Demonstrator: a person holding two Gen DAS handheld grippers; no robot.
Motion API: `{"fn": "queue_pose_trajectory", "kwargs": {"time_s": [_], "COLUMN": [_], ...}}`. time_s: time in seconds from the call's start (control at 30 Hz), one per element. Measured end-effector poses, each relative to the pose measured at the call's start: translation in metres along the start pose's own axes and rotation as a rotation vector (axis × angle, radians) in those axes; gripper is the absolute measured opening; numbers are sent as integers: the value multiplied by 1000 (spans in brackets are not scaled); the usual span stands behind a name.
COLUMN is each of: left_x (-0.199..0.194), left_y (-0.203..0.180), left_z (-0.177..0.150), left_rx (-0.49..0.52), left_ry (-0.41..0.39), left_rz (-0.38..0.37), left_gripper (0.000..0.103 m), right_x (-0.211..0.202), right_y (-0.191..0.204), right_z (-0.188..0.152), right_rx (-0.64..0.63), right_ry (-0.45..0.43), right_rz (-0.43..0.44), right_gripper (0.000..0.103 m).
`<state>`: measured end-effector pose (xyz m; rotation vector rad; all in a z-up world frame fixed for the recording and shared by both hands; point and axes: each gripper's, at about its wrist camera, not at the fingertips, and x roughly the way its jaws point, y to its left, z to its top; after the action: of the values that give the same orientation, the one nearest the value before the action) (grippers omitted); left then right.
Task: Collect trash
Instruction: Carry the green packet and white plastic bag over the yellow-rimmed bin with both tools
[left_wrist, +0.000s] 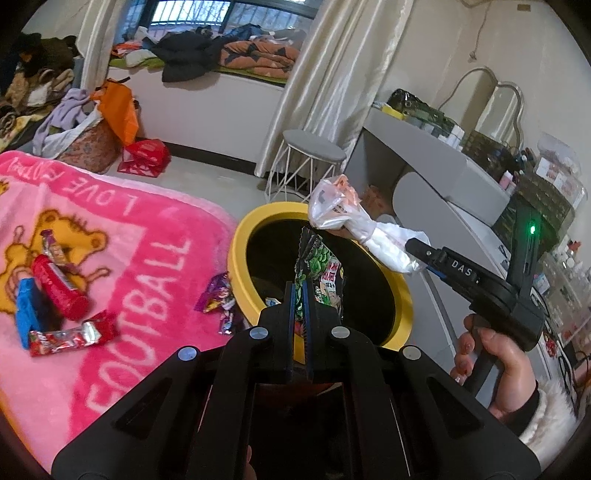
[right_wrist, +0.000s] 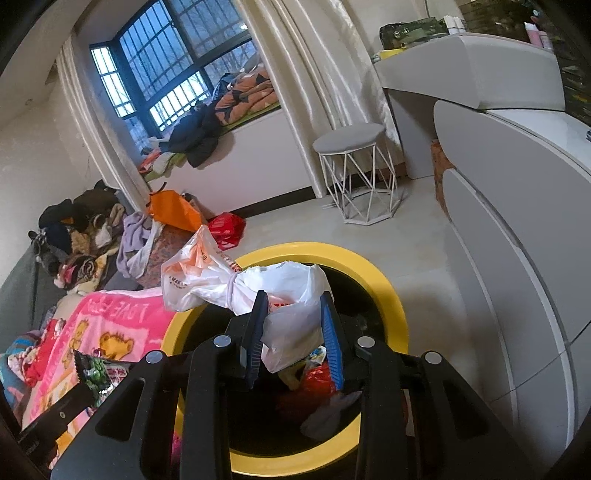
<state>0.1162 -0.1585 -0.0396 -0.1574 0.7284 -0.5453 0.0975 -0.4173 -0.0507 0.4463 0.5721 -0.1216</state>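
A yellow-rimmed bin (left_wrist: 243, 236) with a black inside stands by the pink blanket; it also shows in the right wrist view (right_wrist: 384, 295). My left gripper (left_wrist: 301, 286) is shut on a green snack wrapper (left_wrist: 321, 266), held over the bin's opening; the wrapper also shows in the right wrist view (right_wrist: 98, 373). My right gripper (right_wrist: 293, 306) holds a knotted white plastic bag (right_wrist: 284, 291) between its fingers above the bin. The bag (left_wrist: 343, 214) and right gripper (left_wrist: 415, 245) show in the left wrist view. Trash lies inside the bin (right_wrist: 314, 380).
The pink blanket (left_wrist: 129, 258) holds a red tube (left_wrist: 59, 291), a blue item (left_wrist: 27, 314), a red wrapper (left_wrist: 70, 336) and purple candy wrappers (left_wrist: 218, 295). A white wire stool (right_wrist: 354, 177), a grey dresser (right_wrist: 517, 221) and piles of clothes (right_wrist: 74, 240) surround the bin.
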Motion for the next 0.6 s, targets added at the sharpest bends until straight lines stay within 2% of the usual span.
{"fn": "queue_pose_trajectory", "kwargs": {"time_s": [0.6], "left_x": [41], "left_y": [-18], "left_z": [-4], "left_rx": [51], "left_ry": [80], "left_rz": [-25], "left_gripper": [2], "right_x": [10], "right_y": [-14], "right_z": [-2], "right_rx": [3], "right_ry": [3], "right_rz": [-67], "right_gripper": [28]}}
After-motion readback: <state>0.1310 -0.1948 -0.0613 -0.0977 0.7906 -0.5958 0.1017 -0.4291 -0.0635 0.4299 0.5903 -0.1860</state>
